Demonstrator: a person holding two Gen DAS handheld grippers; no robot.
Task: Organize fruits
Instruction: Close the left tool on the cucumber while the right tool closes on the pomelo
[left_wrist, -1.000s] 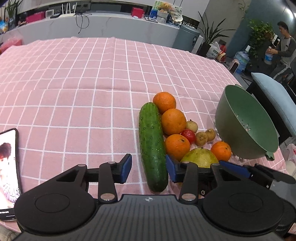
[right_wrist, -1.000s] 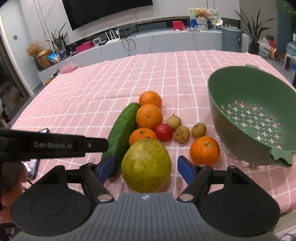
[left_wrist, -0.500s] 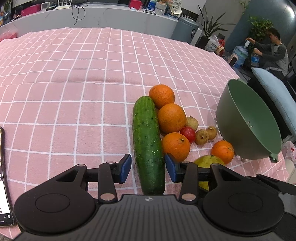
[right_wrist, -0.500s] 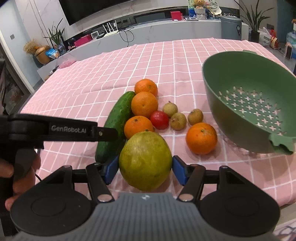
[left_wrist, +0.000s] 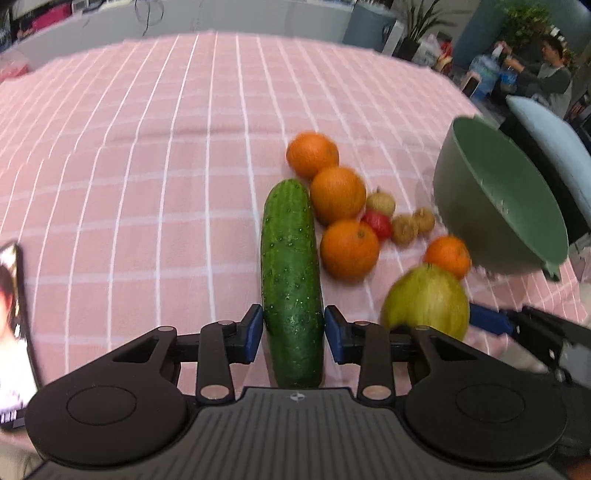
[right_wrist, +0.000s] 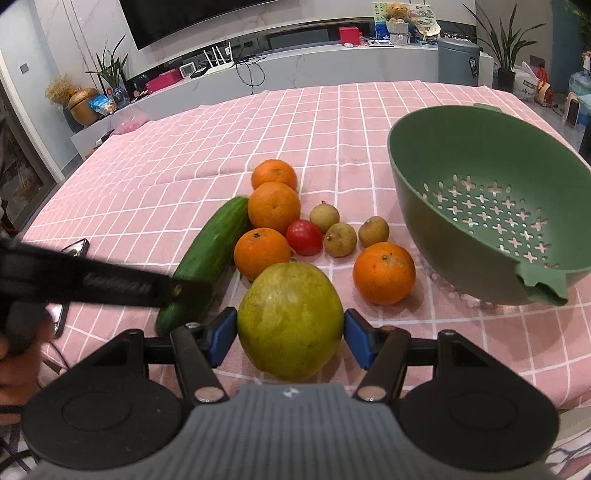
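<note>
A long green cucumber (left_wrist: 290, 266) lies on the pink checked cloth. My left gripper (left_wrist: 293, 332) straddles its near end; the jaws are closing and both blue pads touch its sides. My right gripper (right_wrist: 290, 336) is shut on a large yellow-green fruit (right_wrist: 290, 317), a pad pressed on each side. Beyond them lie several oranges (right_wrist: 273, 206), a small red fruit (right_wrist: 303, 237) and three small brown fruits (right_wrist: 340, 239). One orange (right_wrist: 384, 272) sits apart, close to the green colander (right_wrist: 480, 206) at the right, which has nothing in it.
A phone (left_wrist: 11, 325) lies at the cloth's near left edge. The left gripper's black body (right_wrist: 92, 284) crosses the right wrist view over the cucumber's near end. A person sits beyond the table at the far right (left_wrist: 546, 70). A counter runs behind the table.
My left jaws have narrowed onto the cucumber, which now sits centred between the pads. My right pads have come in against the large yellow-green fruit.
</note>
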